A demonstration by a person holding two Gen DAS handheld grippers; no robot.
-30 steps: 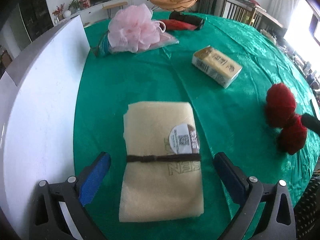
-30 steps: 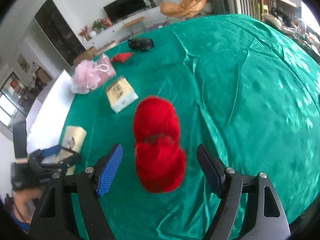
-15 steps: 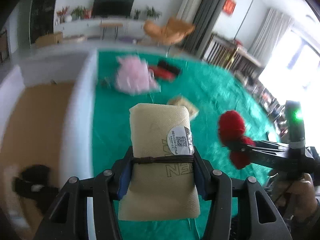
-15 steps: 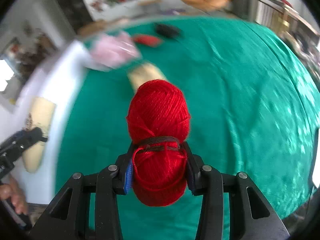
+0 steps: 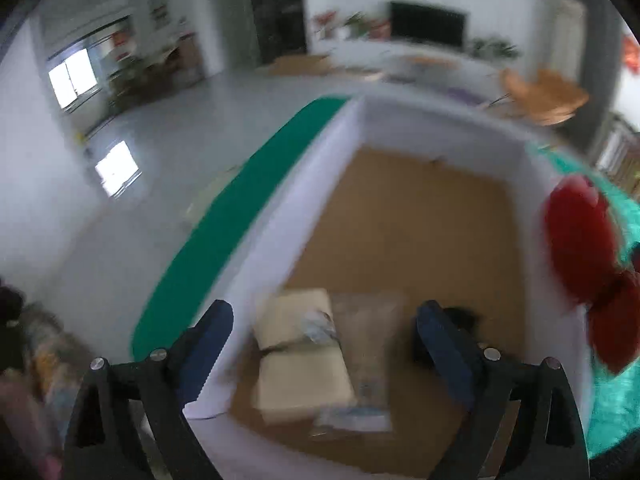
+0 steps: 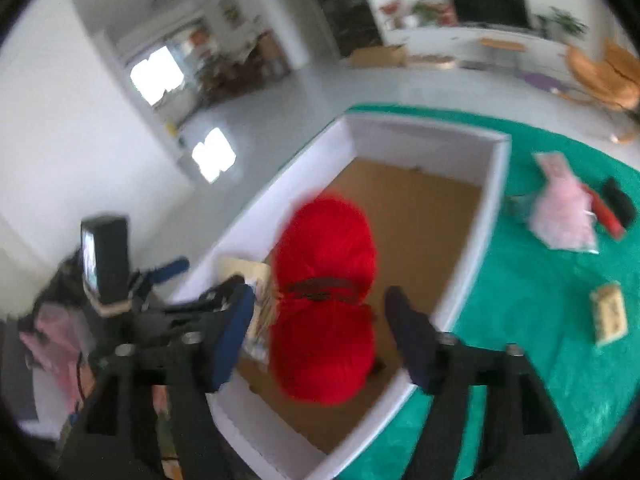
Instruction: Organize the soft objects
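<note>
A white box (image 5: pixel 436 132) with a brown cardboard floor stands on the green table. The cream folded towel (image 5: pixel 296 356) with a dark band lies on the box floor, below my left gripper (image 5: pixel 324 332), which is open and empty. My right gripper (image 6: pixel 316 320) is open over the box (image 6: pixel 496 184); the red yarn skein (image 6: pixel 324 300) hangs between its fingers without touching them, blurred by motion. The yarn also shows at the right edge of the left wrist view (image 5: pixel 580 248).
A clear plastic packet (image 5: pixel 368 344) and a small dark object (image 5: pixel 460 320) lie in the box beside the towel. On the green cloth outside lie a pink bath pouf (image 6: pixel 560 216), a red and black item (image 6: pixel 612 212) and a tan packet (image 6: pixel 608 316).
Both grippers swung from the table to over the white box. The left let go of the towel, which now lies in the box. The right opened around the yarn.
</note>
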